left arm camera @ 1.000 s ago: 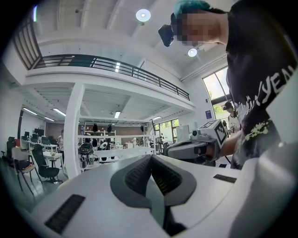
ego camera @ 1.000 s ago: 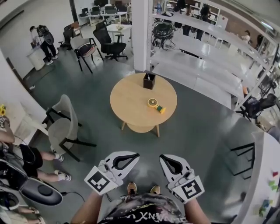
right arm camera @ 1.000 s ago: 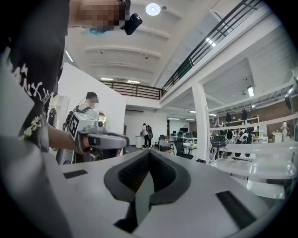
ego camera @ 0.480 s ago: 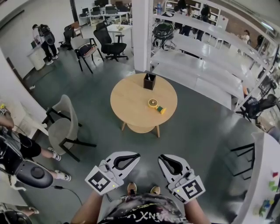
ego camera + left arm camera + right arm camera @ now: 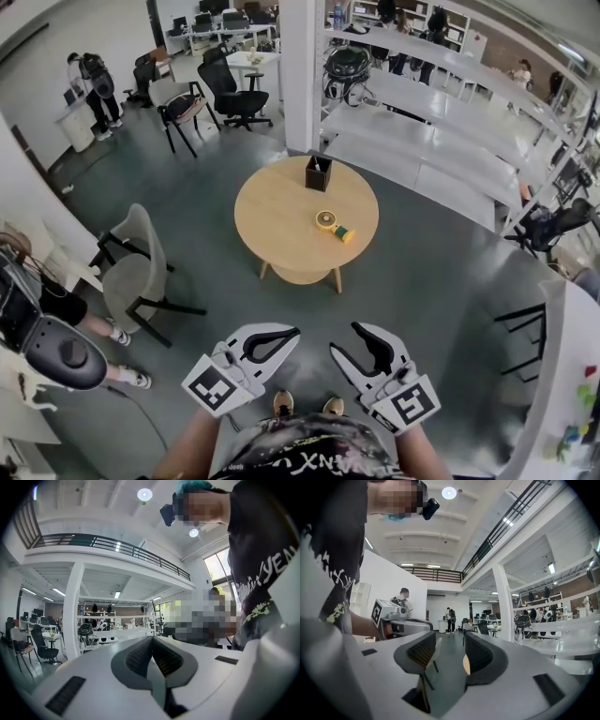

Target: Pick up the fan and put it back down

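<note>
While my left gripper [image 5: 292, 332] sits shut and empty, my right gripper [image 5: 344, 337] has just been opening, empty too. The fan [image 5: 327, 222] lies mid-frame on the table [image 5: 272, 220].

Open grey floor [image 5: 309, 305] lies between the person [image 5: 300, 455] and the round table [image 5: 272, 220]: near-side approach unobstructed. Tabletop mostly bare; the fan [image 5: 330, 224] lies right of centre, free on all sides. At the far edge stands a black holder [image 5: 319, 174], apart from the fan. Flanks: grey chair [image 5: 131, 272] left, white benches [image 5: 422, 159] right, pillar [image 5: 300, 66] behind
</note>
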A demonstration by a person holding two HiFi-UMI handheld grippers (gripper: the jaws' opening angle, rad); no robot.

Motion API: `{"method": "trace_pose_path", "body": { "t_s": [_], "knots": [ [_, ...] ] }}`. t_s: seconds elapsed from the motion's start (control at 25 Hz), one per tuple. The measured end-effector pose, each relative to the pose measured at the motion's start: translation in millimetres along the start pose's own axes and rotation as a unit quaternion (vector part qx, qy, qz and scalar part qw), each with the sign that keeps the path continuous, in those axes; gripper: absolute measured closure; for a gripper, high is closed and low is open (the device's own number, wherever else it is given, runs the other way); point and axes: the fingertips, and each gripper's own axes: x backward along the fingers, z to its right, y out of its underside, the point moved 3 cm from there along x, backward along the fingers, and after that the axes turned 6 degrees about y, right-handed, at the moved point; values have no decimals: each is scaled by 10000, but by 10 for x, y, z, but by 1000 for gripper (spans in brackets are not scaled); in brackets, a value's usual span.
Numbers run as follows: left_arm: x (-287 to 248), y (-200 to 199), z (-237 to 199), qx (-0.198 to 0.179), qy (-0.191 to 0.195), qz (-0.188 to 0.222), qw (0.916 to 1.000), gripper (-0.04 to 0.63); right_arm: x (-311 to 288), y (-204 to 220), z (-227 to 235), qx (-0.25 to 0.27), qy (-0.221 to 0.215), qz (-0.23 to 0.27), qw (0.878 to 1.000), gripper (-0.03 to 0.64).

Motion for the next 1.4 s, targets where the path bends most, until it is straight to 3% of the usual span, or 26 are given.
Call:
{"method": "trace_pose_path", "body": {
  "t_s": [0.32,0.48,0.64,0.76,1.4],
  "knots": [
    [-18,16,10,88,7,14,10000,577,-1,20,-24,-98,-114,20,9999,274],
    [-22,24,12,98,1,16,10000,577,-7,12,-103,-122,-467,103,9988,153],
    [-7,24,10,45,17,-2,10000,577,-47,30,-118,51,-446,41,9990,32],
    [-25,13,1,22,17,-12,10000,577,-50,65,-98,125,-393,-127,9991,29],
    [-150,77,45,-85,69,-121,9999,577,-5,124,88,414,-144,72,9990,29]
  ]
}}
